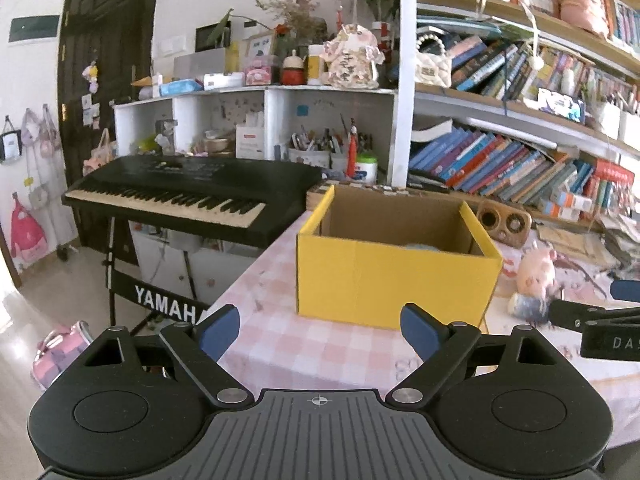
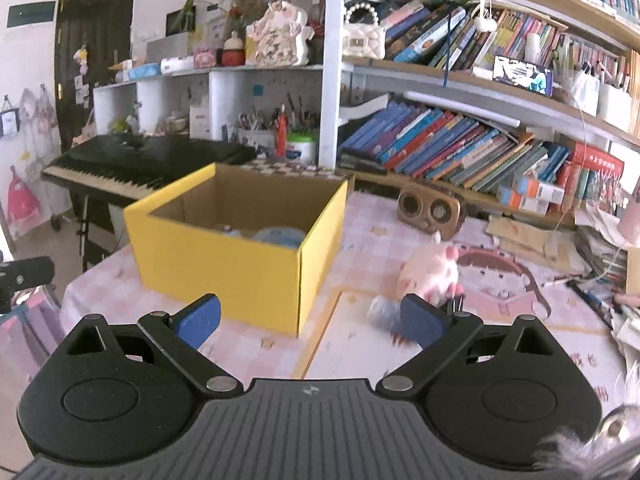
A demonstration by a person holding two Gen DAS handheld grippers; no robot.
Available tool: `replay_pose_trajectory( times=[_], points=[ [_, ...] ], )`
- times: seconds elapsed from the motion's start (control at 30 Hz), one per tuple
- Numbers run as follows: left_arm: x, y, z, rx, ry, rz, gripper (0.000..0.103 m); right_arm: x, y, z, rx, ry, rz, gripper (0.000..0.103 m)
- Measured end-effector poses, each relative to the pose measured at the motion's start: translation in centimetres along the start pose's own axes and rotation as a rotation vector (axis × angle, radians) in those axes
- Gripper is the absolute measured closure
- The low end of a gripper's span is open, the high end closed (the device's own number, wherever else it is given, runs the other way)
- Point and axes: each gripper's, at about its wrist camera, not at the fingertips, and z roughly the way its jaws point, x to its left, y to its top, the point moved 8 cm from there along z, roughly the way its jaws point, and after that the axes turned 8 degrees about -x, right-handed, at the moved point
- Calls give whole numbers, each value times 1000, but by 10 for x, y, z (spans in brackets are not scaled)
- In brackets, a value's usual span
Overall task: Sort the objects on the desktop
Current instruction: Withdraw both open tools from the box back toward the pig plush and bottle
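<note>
A table (image 2: pixel 360 220) is being covered by a pink-and-white checked cloth, printed near the right with a cartoon face. On it a yellow box (image 1: pixel 394 276) is standing open at the top: a rectangular cardboard carton, smooth yellow outside and plain brown corrugated board inside, with sharp folded edges. Inside it, soft light-blue things (image 2: pixel 276 236) are being glimpsed low against the near wall; what they are cannot be told.

Just to the right of the box, a pink plush toy (image 2: pixel 432 272) is lying on the cloth, rounded and fuzzy, with small ears. Touching its near side, a smaller blue-grey plush (image 1: pixel 528 306) is being seen, blurred and partly hidden behind a finger in the right wrist view. Farther back, near the bookshelf, a wooden speaker (image 2: pixel 430 210) with two round openings is resting on the table.

The left gripper (image 1: pixel 320 330) is being held in front of the box, its jaws spread wide with nothing between them; its blue textured pads (image 1: pixel 220 330) are being carried on black matte linkages. The right gripper (image 2: pixel 310 320) is likewise being held wide open and empty, pointed between the box corner and the plush toys, its right pad just before the blue-grey plush.

Beyond the table's left edge, a black keyboard (image 1: pixel 192 190) on a stand is being shown.
</note>
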Motion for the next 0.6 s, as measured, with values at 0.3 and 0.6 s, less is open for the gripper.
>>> replay_pose_trajectory(
  times=[0.3, 0.6],
  points=[
    [-11, -19, -16, 37, -38, 8, 13, 11, -27, -26, 37, -4, -14, 6],
    [-28, -36, -20, 87, -89, 10, 13, 12, -53, -46, 94, -17, -15, 6]
  ],
)
